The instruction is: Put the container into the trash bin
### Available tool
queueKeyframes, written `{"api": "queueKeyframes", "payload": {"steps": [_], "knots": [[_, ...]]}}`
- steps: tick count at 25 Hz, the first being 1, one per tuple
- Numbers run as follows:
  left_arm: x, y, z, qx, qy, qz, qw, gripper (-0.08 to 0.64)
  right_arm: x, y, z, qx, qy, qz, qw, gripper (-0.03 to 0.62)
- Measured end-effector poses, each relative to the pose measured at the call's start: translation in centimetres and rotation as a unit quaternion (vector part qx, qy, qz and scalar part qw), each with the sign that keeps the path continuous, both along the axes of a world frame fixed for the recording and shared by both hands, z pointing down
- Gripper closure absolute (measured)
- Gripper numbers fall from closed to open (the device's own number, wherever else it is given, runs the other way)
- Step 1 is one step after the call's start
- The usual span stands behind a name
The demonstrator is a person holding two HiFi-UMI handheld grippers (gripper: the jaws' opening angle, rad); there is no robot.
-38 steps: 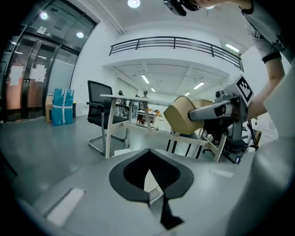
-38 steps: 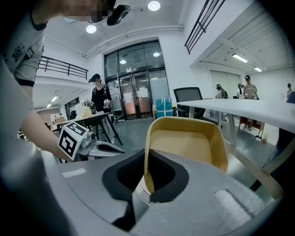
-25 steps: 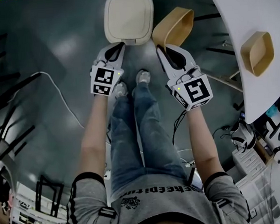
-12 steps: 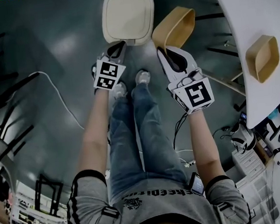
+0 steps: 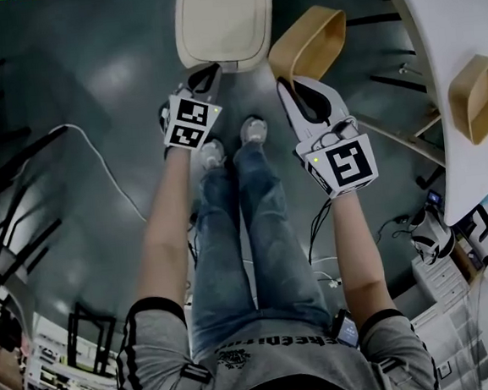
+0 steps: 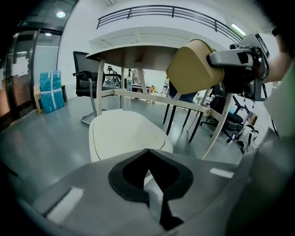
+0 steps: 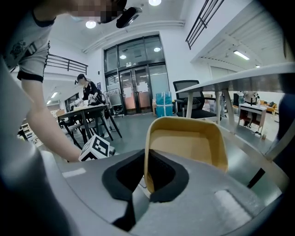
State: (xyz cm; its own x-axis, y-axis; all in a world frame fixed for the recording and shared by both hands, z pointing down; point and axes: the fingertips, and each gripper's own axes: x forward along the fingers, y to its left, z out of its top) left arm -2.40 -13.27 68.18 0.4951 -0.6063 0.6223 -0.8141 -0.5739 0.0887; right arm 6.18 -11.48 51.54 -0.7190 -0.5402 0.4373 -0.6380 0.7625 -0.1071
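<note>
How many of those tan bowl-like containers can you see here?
2. One container is clamped in the right hand-held gripper, beside the trash bin; a second container sits on the white table at right. Others may be hidden.

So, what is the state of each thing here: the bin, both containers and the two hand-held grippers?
trash bin: lid closed.
container: empty, tipped on its side, held by its rim.
second container: upright on the table, open side up.
left hand-held gripper: shut, nothing between its jaws.
right hand-held gripper: shut on the container's rim.
</note>
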Motion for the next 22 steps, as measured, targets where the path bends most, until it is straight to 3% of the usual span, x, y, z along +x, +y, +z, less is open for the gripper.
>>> {"api": "queueKeyframes", "payload": {"steps": [9, 22], "knots": [[0.1, -0.2, 2.8, -0.028, -0.02, 0.001, 0.9994, 0.549, 0.4, 0.6, 0.2, 0.01, 0.006, 0.018, 1.0, 0.583], [0.3, -0.2, 3.2, -0.054, -0.04, -0.011, 0.9977, 0.555, 0.8, 1.3, -0.4, 0.017, 0.01, 0.037, 0.999, 0.581]]}}
